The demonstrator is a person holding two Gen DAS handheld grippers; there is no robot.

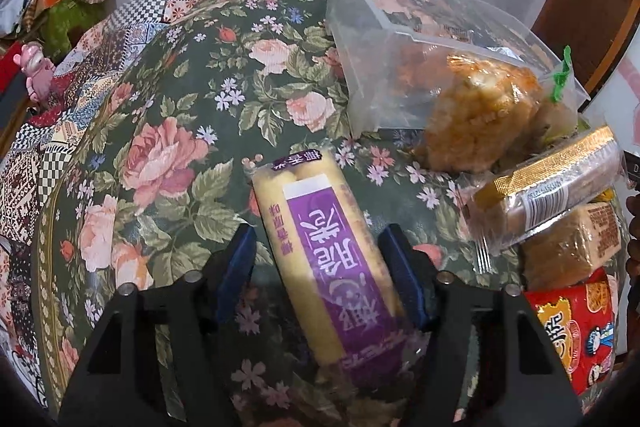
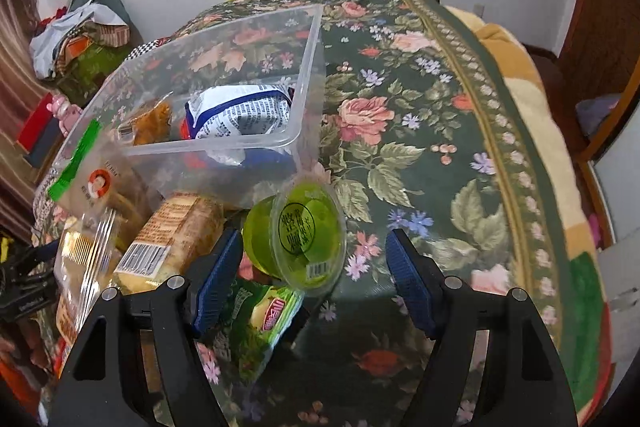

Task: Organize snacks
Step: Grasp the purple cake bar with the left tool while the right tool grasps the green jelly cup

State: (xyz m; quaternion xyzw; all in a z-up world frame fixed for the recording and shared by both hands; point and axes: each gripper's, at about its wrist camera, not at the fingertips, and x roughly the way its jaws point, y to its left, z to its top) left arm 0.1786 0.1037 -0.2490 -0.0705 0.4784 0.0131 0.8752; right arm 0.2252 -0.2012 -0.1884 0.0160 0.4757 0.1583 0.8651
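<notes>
My left gripper (image 1: 318, 243) is open with its jaws on either side of a long yellow snack pack with a purple label (image 1: 324, 255) that lies on the floral cloth. A clear plastic bin (image 1: 392, 39) stands at the far right. My right gripper (image 2: 314, 251) is open around a green jelly cup (image 2: 298, 239) tipped on its side. In the right wrist view the clear bin (image 2: 308, 67) holds a white-blue packet (image 2: 240, 115) and an orange snack (image 2: 154, 121).
The floral tablecloth (image 1: 180, 147) covers the table. A pile of snacks lies beside the bin: a puffed rice cake bag (image 1: 476, 119), a gold-wrapped pack (image 1: 548, 183), a red packet (image 1: 576, 339), a green packet (image 2: 264, 319). Clutter lies at the far left.
</notes>
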